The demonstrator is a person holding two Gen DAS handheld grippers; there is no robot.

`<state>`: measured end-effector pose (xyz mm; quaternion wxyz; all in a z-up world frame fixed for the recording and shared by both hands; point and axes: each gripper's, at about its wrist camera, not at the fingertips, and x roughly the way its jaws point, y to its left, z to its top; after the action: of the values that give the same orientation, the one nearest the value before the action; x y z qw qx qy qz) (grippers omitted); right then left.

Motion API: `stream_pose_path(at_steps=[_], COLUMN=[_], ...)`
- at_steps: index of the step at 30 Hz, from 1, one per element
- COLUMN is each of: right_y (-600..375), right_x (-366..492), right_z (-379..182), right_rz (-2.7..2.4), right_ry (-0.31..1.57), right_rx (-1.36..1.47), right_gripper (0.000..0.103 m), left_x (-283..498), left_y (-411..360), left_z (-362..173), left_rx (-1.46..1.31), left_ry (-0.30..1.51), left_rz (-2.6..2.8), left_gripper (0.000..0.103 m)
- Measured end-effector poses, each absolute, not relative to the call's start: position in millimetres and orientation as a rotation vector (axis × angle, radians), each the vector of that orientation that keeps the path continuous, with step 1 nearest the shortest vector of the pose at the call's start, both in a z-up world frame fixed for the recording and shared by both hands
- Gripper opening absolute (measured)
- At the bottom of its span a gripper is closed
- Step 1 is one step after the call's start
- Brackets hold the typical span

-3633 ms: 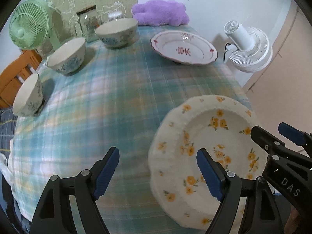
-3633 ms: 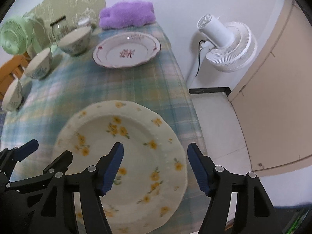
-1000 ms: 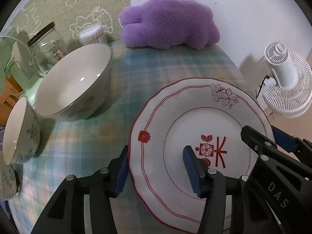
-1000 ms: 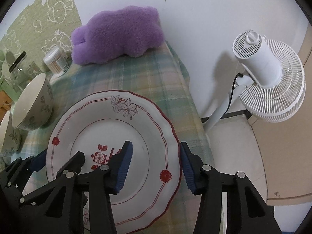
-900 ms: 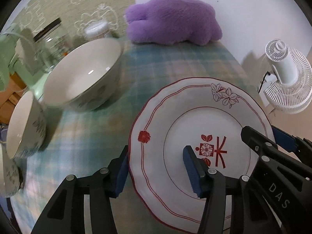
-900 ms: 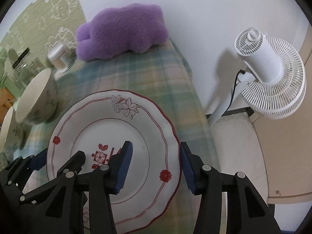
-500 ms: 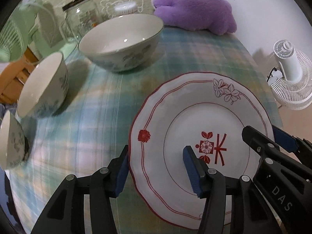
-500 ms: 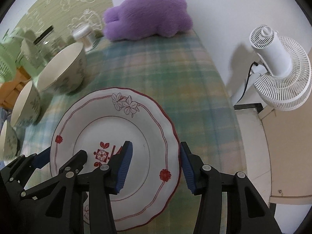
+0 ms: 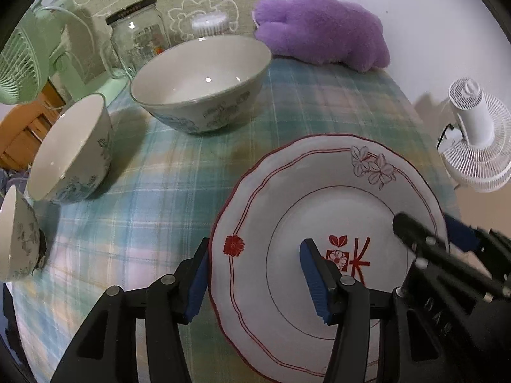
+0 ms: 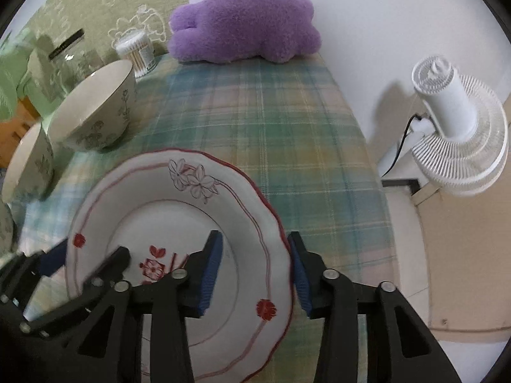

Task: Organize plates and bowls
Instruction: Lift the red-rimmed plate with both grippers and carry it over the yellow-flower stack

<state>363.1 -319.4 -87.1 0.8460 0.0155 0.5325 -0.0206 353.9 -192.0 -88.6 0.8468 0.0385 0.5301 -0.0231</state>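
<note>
A white plate with a red rim and red flower marks is held over the checked tablecloth between both grippers. My left gripper is shut on its left rim, one pad outside the edge and one on the inner face. At the right rim my right gripper straddles the edge, its jaws closing on it. Each gripper also shows in the other's view: the right gripper and the left gripper. A large bowl, a medium bowl and a small bowl stand to the left.
A purple plush toy lies at the far table edge, with a glass jar and a cotton swab tub to its left. A green fan stands far left. A white fan stands on the floor beyond the table's right edge.
Earlier both grippers hung over a yellow-flowered plate. Over the last second the red-rimmed plate stayed between the jaws while bowls and plush slid across the views. The right jaws have narrowed.
</note>
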Motion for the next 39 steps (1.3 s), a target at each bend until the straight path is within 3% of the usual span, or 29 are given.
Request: stream_pose_path(at_steps=[24,39], right_y=[-319,-317], right_x=[283,185], right_z=[10,22], right_rz=[-0.1,-0.235], right_ry=[0.978,0.979], right_rx=[0.052,0.087], right_gripper=[0.044,0.044], left_x=[280,208], left_y=[-193,-193], left_z=[0,-2], left_rx=[0.069,0.101], left_ry=[0.978,1.003], left_rz=[-0.104,-0.258], left_gripper=[0.055,0.055])
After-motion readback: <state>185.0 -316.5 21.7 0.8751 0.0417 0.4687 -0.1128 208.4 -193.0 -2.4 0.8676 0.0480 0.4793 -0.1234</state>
